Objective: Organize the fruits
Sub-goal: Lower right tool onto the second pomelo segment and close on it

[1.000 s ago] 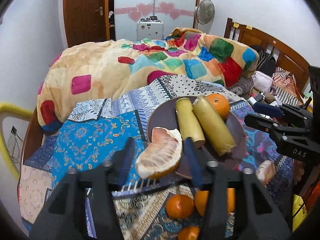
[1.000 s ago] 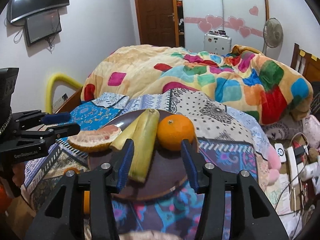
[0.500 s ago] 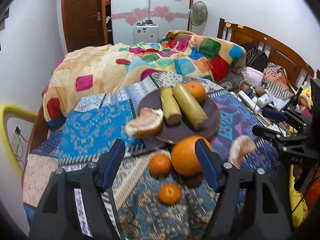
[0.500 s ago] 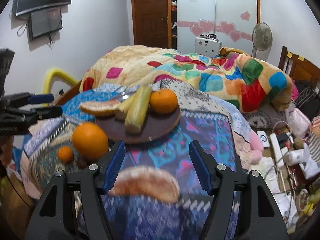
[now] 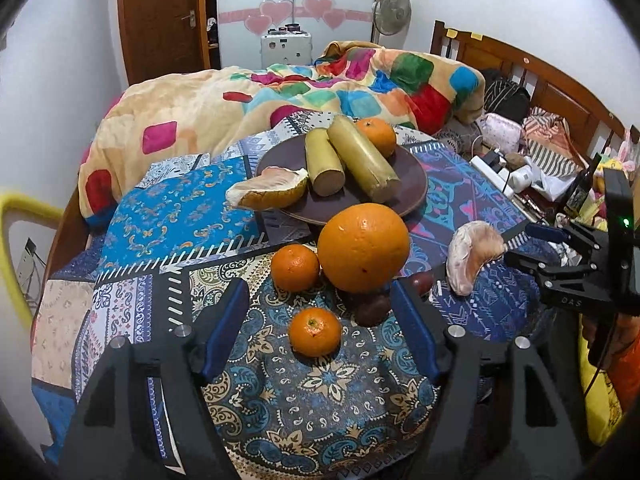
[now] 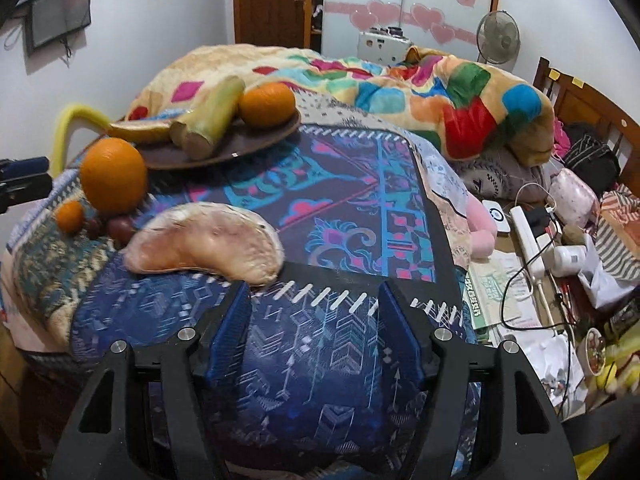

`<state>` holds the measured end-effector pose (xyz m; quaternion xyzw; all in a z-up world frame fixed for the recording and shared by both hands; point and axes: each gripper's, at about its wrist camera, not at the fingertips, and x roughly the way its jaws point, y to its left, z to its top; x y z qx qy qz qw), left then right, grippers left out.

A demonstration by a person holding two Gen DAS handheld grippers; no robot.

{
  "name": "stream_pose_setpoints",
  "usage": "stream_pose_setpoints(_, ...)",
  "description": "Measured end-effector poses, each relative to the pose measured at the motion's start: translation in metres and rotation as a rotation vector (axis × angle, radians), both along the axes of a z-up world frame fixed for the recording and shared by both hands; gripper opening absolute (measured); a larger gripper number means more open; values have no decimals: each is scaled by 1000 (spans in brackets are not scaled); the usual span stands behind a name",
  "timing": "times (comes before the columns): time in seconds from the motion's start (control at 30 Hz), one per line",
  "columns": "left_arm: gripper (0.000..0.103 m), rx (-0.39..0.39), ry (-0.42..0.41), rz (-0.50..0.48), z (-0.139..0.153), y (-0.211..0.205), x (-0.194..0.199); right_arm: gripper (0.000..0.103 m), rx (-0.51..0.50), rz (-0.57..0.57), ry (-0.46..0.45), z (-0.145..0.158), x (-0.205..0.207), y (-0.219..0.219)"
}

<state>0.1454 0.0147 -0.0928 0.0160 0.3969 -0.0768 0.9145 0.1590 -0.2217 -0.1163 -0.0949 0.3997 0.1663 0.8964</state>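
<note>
A dark round plate (image 5: 416,184) on the patterned quilt holds two yellow-green cylinders (image 5: 360,158), a tangerine (image 5: 378,136) and a pomelo wedge (image 5: 268,194) at its rim. In front lie a big orange (image 5: 364,254), two small tangerines (image 5: 295,268), (image 5: 315,332) and a dark fruit (image 5: 372,308). A peeled pomelo segment (image 6: 208,242) lies to the right. My left gripper (image 5: 320,324) is open above the nearest tangerine. My right gripper (image 6: 314,320) is open and empty, its left finger close to the segment.
A colourful blanket (image 5: 280,96) is heaped behind the plate. Clutter with a power strip (image 6: 528,240), cables and papers lies right of the quilt. A wooden headboard (image 5: 540,84) is at far right, a yellow tube (image 5: 12,208) at left.
Both grippers have drawn back from the plate and lowered. The loose oranges and the pomelo segment have come into view in front of them. Both jaws stay open.
</note>
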Motion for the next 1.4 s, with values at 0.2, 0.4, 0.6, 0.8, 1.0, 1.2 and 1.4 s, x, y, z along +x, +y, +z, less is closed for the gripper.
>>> stream_pose_setpoints(0.2, 73, 6, 11, -17, -9, -7, 8, 64, 5, -3, -11, -4, 22, 8)
stream_pose_setpoints(0.4, 73, -2, 11, -26, -12, -9, 13, 64, -4, 0, -9, -5, 43, 21)
stream_pose_setpoints(0.6, 73, 2, -6, -26, -8, -12, 12, 64, 53, 18, -24, 11, 33, 24)
stream_pose_setpoints(0.8, 74, -5, -5, -29, -7, -16, 11, 64, 116, 78, -11, 18, 16, 43)
stream_pose_setpoints(1.0, 77, 11, -21, -40, -6, -20, 6, 66, 151, 91, 12, 10, 17, 58)
stream_pose_setpoints(1.2, 80, 17, -42, -41, -5, -22, 6, 66, 187, 98, 32, 9, 20, 63)
stream_pose_setpoints(1.4, 80, -2, -30, -33, -7, -22, 15, 67, 146, 95, 37, -2, 22, 65)
